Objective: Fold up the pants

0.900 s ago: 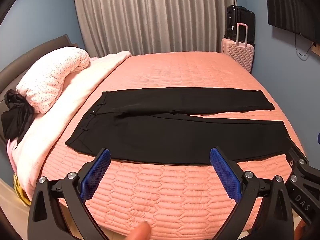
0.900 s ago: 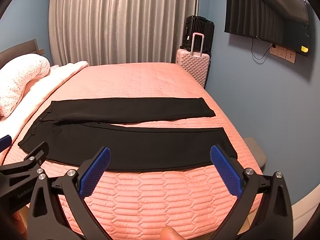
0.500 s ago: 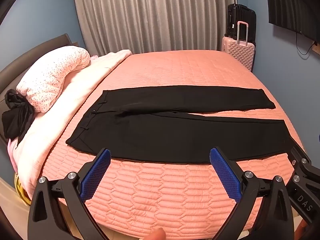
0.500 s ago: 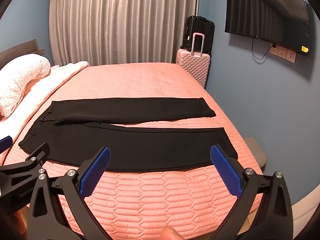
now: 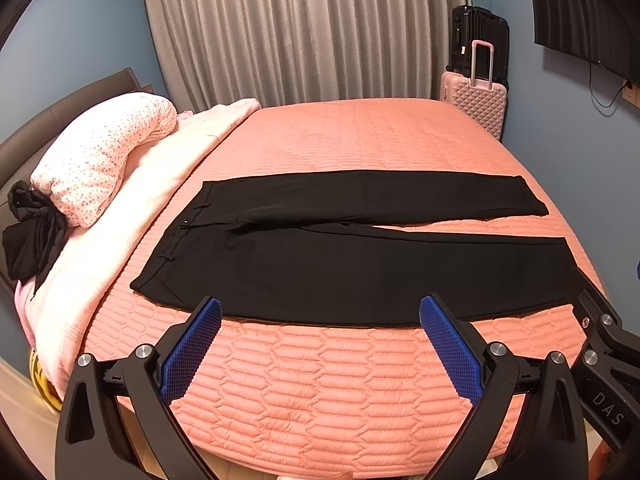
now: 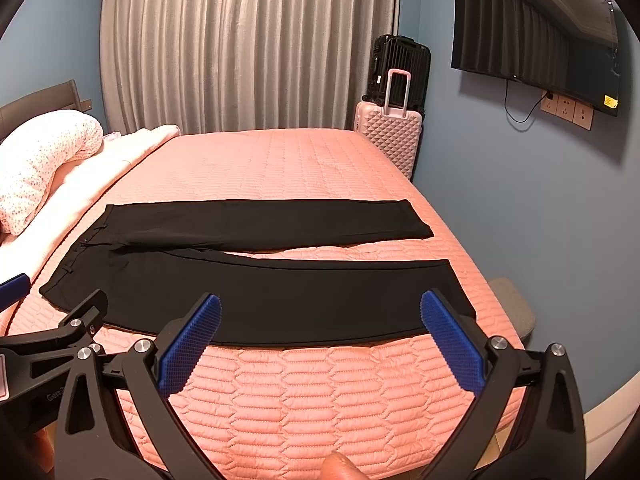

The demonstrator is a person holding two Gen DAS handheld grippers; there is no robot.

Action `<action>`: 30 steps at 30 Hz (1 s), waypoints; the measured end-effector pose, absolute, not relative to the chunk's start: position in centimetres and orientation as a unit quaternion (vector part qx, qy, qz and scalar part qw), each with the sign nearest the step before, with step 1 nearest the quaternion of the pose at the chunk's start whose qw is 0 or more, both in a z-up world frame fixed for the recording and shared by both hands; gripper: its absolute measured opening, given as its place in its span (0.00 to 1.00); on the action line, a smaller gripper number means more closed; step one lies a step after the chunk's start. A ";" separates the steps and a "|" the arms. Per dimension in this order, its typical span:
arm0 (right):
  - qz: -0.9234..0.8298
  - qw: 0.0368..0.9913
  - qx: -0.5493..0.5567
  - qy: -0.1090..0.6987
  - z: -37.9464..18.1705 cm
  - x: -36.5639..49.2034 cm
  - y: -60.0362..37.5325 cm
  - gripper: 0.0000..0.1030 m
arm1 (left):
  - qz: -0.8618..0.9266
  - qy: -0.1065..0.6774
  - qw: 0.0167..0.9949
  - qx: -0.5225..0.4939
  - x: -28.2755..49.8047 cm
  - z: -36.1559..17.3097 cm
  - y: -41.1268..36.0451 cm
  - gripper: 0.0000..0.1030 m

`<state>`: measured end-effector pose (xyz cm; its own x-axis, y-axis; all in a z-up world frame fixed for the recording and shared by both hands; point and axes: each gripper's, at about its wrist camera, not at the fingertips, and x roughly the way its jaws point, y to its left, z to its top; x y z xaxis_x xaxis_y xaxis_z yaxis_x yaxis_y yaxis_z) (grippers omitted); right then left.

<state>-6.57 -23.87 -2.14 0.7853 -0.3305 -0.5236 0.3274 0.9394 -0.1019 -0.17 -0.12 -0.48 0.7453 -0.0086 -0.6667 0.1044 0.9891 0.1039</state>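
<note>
Black pants [image 5: 340, 256] lie flat on the pink quilted bed [image 5: 340, 380], waistband to the left, two legs spread apart toward the right. They also show in the right wrist view [image 6: 260, 292]. My left gripper [image 5: 320, 316] is open and empty, held above the bed's near edge, in front of the near leg. My right gripper [image 6: 320, 312] is open and empty, in front of the near leg's right half. Each gripper's side shows at the other view's edge.
A speckled pillow [image 5: 100, 156] and a pale pink blanket [image 5: 132, 200] lie at the left by the headboard, with a black cloth bundle [image 5: 32, 236]. Pink and black suitcases [image 6: 390, 132] stand beyond the bed. A TV [image 6: 536, 40] hangs on the right wall.
Both grippers have drawn back and risen slightly; the pants sit a little farther in view. Nothing was grasped.
</note>
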 end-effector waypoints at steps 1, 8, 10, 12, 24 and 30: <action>-0.174 0.945 -0.003 0.276 -2.0 -6.6 -23.8 0.96 | -0.031 0.356 0.932 0.068 -0.2 -0.5 -0.1 0.95; -0.175 0.945 -0.003 0.277 -2.3 -6.6 -23.7 0.96 | -0.027 0.355 0.932 0.067 -0.4 -0.4 -0.1 0.95; -0.174 0.945 -0.002 0.277 -2.3 -6.6 -23.7 0.96 | -0.028 0.356 0.932 0.069 -0.4 -0.4 -0.2 0.95; -0.174 0.945 -0.002 0.278 -2.4 -6.6 -23.7 0.96 | -0.029 0.355 0.932 0.069 -0.5 -0.4 -0.3 0.95; -0.175 0.944 -0.001 0.278 -2.5 -6.6 -23.7 0.96 | -0.032 0.356 0.932 0.068 -0.4 -0.2 -0.2 0.95; -0.176 0.945 -0.001 0.278 -2.4 -6.7 -23.7 0.96 | -0.030 0.356 0.932 0.067 -0.3 -0.3 -0.2 0.95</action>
